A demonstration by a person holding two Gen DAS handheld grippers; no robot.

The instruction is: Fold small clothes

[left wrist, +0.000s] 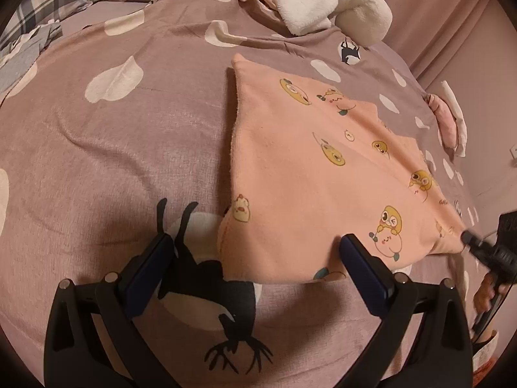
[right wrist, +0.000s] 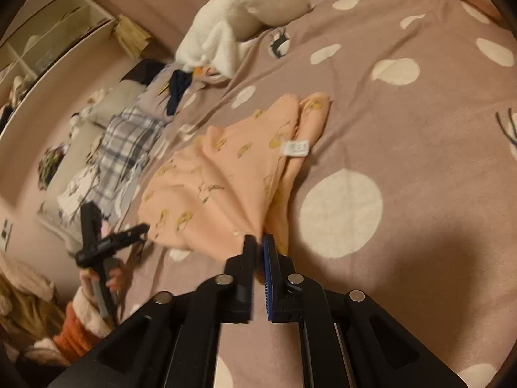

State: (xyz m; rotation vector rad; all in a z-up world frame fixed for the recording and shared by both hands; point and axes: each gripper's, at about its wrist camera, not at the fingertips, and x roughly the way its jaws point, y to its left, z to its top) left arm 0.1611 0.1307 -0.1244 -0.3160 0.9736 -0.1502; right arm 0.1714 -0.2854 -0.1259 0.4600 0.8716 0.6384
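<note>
Mauve bedspread (left wrist: 129,148) w/ white spots, covering the whole bed. White plush toy (left wrist: 323,3) at far end, plaid cloth (right wrist: 129,142) beside it. Pink printed garment (left wrist: 307,174) spread flat mid-bed, white label (right wrist: 296,147) showing. Left gripper (left wrist: 255,242) hovering over near hem, jaws wide apart, gripping nothing. Right gripper (right wrist: 260,242) pinched tight on garment's corner, fabric bunched btwn pads; edge blurred, so prob. lifted slightly off the bedspread.

Both wrist views look down, close; both show the garment (left wrist: 316,168).
</note>
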